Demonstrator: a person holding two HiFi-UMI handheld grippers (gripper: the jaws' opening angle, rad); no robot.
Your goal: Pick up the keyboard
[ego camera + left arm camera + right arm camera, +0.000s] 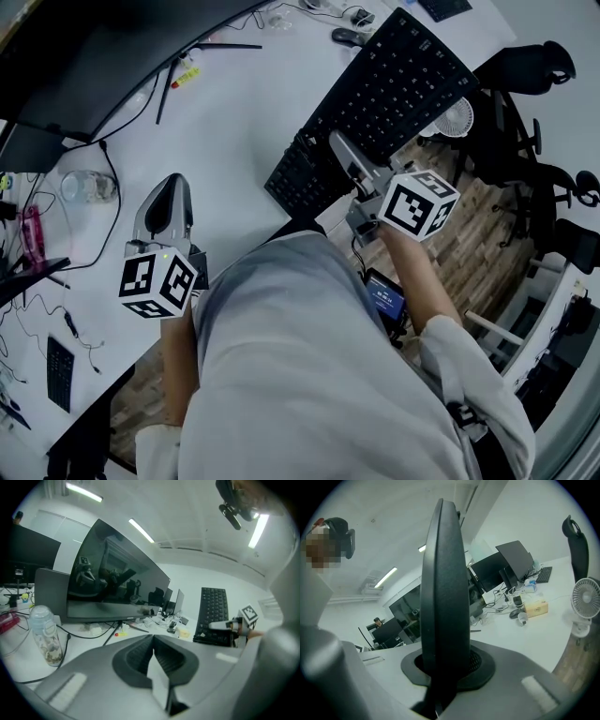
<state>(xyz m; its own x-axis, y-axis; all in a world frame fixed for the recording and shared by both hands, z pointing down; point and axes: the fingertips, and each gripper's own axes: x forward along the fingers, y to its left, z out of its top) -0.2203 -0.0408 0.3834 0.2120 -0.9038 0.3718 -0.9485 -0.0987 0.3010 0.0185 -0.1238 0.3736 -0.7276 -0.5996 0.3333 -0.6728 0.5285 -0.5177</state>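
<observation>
The right hand-held gripper (341, 150) clamped the keyboard (394, 89) by a long edge, tilting it steeply at one o'clock beside the bench (244, 112) edge. The left hand-held gripper (172, 187), jaws together and empty, hovered at eight o'clock over bare bench.

Keyboard (384, 103), upper right of head view: black throughout.
Desk (234, 141): plain white.
Left gripper (172, 187): light grey shell; pads (138, 656) dark grey, ribbed.
Right gripper (342, 150): same light grey.
Left cube (157, 284) and right cube (419, 204): white faces with black square markers.
Monitor (84, 56), upper left: black.
Cable (111, 187): black.
Shirt (309, 375), lower centre: pale grey.
Floor (469, 239), right of centre: brown wood-plank pattern.
Fan (459, 117): white.
Chair (525, 75), upper right: black.
Stick (185, 77), upper left on desk: yellow with a red end.
Box (536, 606), right of right gripper view: tan.
</observation>
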